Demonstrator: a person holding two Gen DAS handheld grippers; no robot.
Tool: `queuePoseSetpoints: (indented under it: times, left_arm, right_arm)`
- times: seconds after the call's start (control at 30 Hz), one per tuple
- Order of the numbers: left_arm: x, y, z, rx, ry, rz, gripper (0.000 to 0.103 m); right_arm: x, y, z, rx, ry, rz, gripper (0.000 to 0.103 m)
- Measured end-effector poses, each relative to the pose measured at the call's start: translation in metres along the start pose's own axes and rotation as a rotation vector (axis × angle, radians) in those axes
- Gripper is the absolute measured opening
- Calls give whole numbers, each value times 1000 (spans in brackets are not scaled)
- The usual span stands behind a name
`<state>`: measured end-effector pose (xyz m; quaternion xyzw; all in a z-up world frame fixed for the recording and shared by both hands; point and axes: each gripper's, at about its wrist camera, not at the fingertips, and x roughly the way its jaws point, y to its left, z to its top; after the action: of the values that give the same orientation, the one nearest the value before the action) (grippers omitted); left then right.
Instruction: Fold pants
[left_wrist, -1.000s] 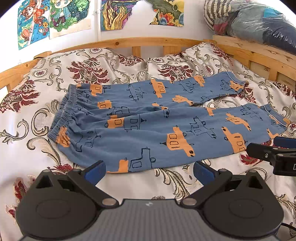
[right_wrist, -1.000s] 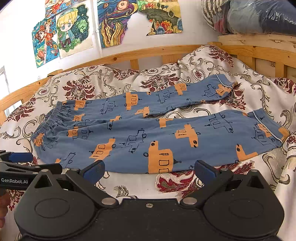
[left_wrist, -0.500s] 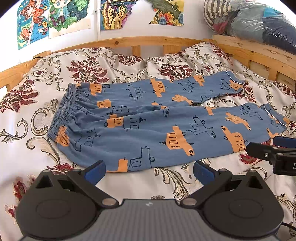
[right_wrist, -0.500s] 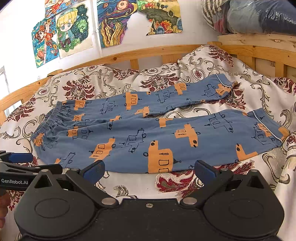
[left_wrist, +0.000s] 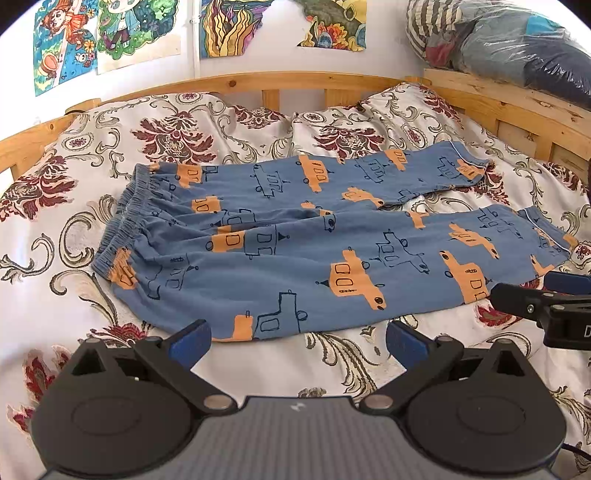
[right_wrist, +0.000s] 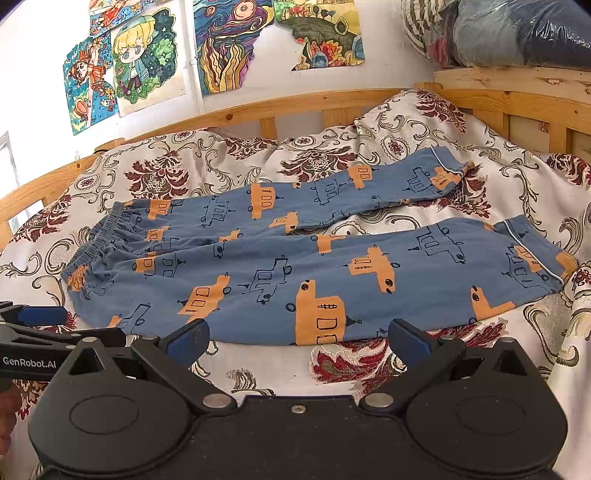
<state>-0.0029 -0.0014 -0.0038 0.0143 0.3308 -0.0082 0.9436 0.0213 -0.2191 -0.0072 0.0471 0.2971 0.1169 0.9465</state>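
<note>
In the left wrist view, the left gripper (left_wrist: 297, 338) hovers with fingers spread at the bed's (left_wrist: 280, 365) near edge; the pants (left_wrist: 295, 240) lie flat across its middle. In the right wrist view, the right gripper (right_wrist: 297, 338) is held level, fingers spread, before the near leg.

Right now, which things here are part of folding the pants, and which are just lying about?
Part of the job:
- blue pants spread flat on the bed
- left gripper, open
- right gripper, open

Just lying about:
- floral bedspread
- wooden bed frame
- drawings on the wall
- bagged bedding on the ledge
</note>
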Motion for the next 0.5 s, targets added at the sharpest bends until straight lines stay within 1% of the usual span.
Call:
queuePoseSetpoints:
  times: [0.23, 0.3, 0.43, 0.5]
  left_arm:
    - [3, 0, 0, -6, 10, 8, 103]
    - [4, 0, 1, -11, 21, -5, 103]
    - [6, 0, 11, 24, 15, -7, 103]
    - [8, 4, 21, 28, 14, -24, 103]
  right_arm:
    - [0, 1, 1, -1, 1, -2, 102]
    - [1, 2, 2, -4, 3, -5, 102]
    - [4, -3, 7, -36, 6, 4, 102]
    - [8, -4, 15, -52, 15, 19, 102]
